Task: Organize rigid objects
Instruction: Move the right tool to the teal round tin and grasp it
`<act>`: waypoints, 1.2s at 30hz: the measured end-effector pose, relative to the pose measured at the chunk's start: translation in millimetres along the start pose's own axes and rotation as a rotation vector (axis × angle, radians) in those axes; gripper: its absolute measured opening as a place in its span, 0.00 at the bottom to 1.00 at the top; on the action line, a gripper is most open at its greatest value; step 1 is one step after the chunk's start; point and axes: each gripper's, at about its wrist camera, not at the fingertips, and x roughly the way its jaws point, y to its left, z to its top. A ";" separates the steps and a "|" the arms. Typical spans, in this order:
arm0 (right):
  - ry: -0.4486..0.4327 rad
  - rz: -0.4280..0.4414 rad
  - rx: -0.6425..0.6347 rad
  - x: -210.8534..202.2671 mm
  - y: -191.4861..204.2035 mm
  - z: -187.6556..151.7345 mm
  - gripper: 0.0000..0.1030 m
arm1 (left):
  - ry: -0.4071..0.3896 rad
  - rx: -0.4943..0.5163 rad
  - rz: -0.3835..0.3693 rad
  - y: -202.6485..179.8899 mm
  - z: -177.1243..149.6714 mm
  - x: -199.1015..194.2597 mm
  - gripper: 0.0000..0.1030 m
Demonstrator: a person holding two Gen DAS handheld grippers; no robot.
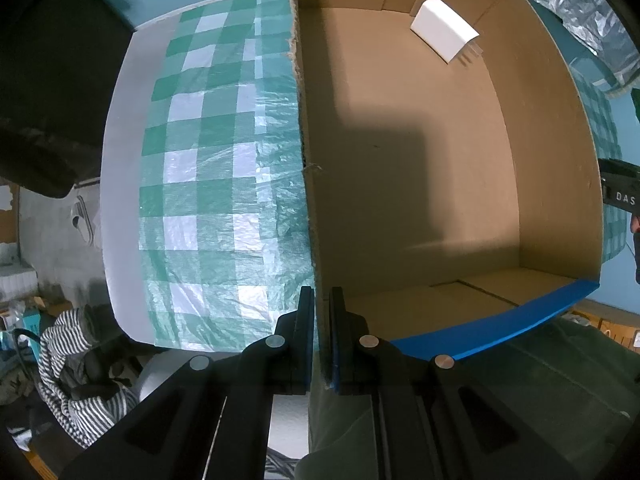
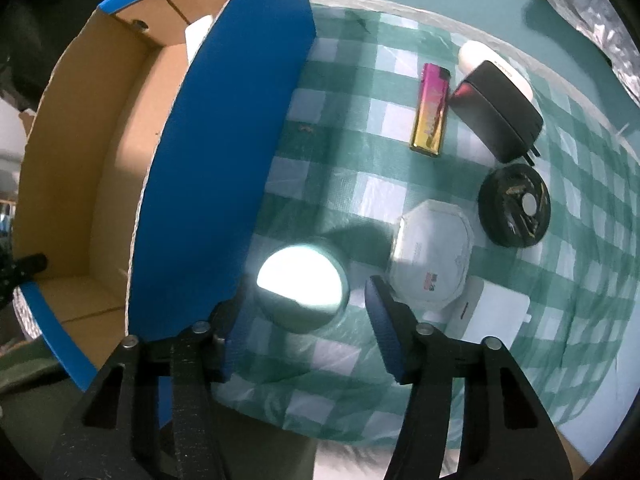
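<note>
We are looking down along two handheld grippers onto a surface [image 2: 600, 400] covered by a green and white checked cloth [image 1: 208, 200]. Our left gripper [image 1: 321, 340] is pointing straight down with its jaws clamped on the ragged top edge of a cardboard box [image 1: 420, 180], gripping the box's left wall. The box is brown inside and blue outside, and a small white block [image 1: 444, 28] is lying in its far corner. Our right gripper [image 2: 304, 320] is hanging over the cloth just right of the box's blue wall [image 2: 224, 160], its jaws standing apart on either side of a round shiny tin [image 2: 302, 284] without pressing on it. Near the tin's right side, a white octagonal container [image 2: 432, 256] is resting partly on a flat white device [image 2: 492, 316]. Farther off, a pink and gold lighter [image 2: 432, 112], a black plug adapter [image 2: 500, 112] and a round black dish [image 2: 516, 204] are lying well apart from the box.
</note>
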 end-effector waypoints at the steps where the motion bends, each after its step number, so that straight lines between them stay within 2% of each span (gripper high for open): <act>1: -0.003 0.001 -0.006 0.4 0.9 -0.6 0.51 | 0.000 0.001 0.001 0.2 0.3 0.1 0.07; 12: -0.010 -0.055 -0.072 8.9 14.7 9.0 0.43 | -0.005 -0.008 0.000 0.7 3.5 -2.8 0.07; 16: -0.016 -0.060 -0.081 1.0 18.5 11.4 0.43 | -0.005 -0.011 -0.002 1.9 4.6 -3.6 0.07; 36: -0.074 -0.062 -0.090 -77.6 21.6 36.4 0.43 | -0.003 -0.014 -0.002 2.7 5.4 -3.5 0.07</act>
